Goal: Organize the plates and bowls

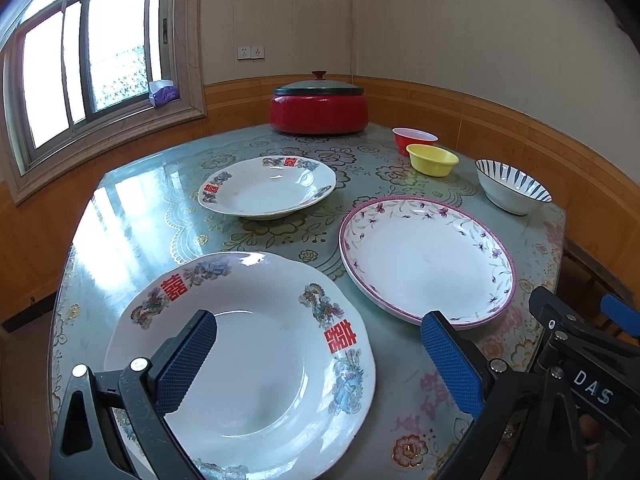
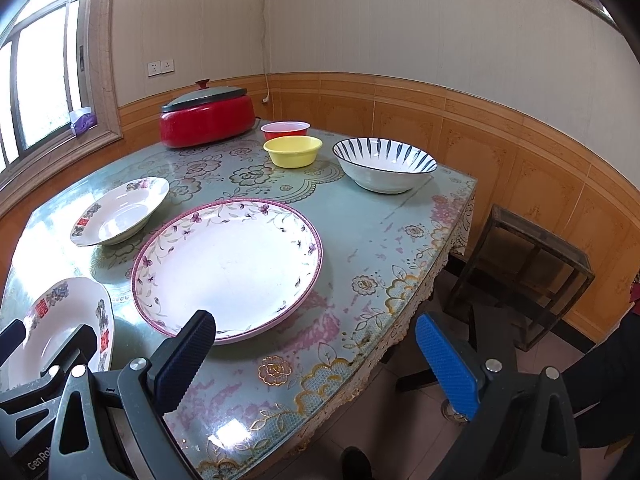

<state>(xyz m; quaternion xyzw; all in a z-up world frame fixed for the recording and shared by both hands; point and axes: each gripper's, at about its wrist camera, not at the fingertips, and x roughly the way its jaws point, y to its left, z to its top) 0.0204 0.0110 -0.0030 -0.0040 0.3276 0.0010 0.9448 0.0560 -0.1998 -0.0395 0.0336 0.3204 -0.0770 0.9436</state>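
A white deep plate with red characters lies at the table's near left, under my open, empty left gripper; it also shows in the right wrist view. A like plate lies farther back. A pink-rimmed floral plate lies at centre right. A red bowl, a yellow bowl and a blue-striped white bowl stand at the back right. My right gripper is open and empty, above the table's near edge.
A red lidded pot stands at the back of the table. A window with a tissue box is on the left. A dark wooden stool stands on the floor to the right of the table.
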